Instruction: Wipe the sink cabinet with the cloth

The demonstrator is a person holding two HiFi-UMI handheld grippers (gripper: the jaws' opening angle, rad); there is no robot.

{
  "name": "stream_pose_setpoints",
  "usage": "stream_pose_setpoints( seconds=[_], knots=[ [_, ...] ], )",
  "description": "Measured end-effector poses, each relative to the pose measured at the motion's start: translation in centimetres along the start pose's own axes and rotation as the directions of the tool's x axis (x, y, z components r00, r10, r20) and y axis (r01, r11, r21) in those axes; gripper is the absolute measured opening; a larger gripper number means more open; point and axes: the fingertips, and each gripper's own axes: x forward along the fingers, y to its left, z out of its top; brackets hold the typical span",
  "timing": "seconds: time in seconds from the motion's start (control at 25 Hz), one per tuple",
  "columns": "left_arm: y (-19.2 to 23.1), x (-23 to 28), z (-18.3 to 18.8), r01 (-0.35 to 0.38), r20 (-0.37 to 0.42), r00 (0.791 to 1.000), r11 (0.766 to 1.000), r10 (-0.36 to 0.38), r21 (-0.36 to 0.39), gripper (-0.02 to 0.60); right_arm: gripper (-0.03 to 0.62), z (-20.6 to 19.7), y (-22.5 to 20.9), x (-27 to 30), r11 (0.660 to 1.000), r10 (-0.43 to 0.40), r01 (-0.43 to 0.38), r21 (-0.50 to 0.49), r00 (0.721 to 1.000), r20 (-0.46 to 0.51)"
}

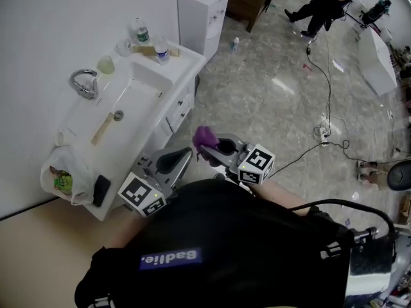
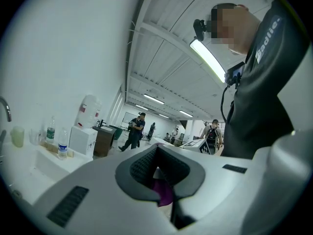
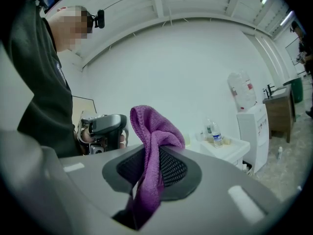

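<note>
The white sink cabinet (image 1: 183, 66) stands against the wall at the left of the head view, and shows small in the right gripper view (image 3: 230, 148). A purple cloth (image 1: 205, 135) sticks up from my right gripper (image 1: 215, 147), whose jaws are shut on it; up close the cloth (image 3: 152, 136) runs between the dark pads (image 3: 171, 168). My left gripper (image 1: 174, 160) is held beside it near the cabinet's front corner, shut with nothing in it (image 2: 159, 173). Both are held off the cabinet, close to my chest.
On the countertop stand two water bottles (image 1: 140, 31) (image 1: 161, 50), a cup (image 1: 106, 64) and a faucet (image 1: 83, 82); a plastic bag (image 1: 64, 175) and a black object (image 1: 101, 190) lie at the near end. A white water dispenser (image 1: 202, 15) stands beyond. Cables (image 1: 327, 133) cross the marble floor.
</note>
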Motion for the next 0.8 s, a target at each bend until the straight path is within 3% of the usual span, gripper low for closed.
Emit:
stream_pose_setpoints(
  seconds=[0.8],
  knots=[
    [-2.5, -0.3, -1.0, 0.008, -0.037, 0.999, 0.999, -0.006, 0.045, 0.005, 0.07, -0.6, 1.4, -1.6, 1.0, -0.013, 0.013, 0.02, 1.0, -0.002]
  ],
)
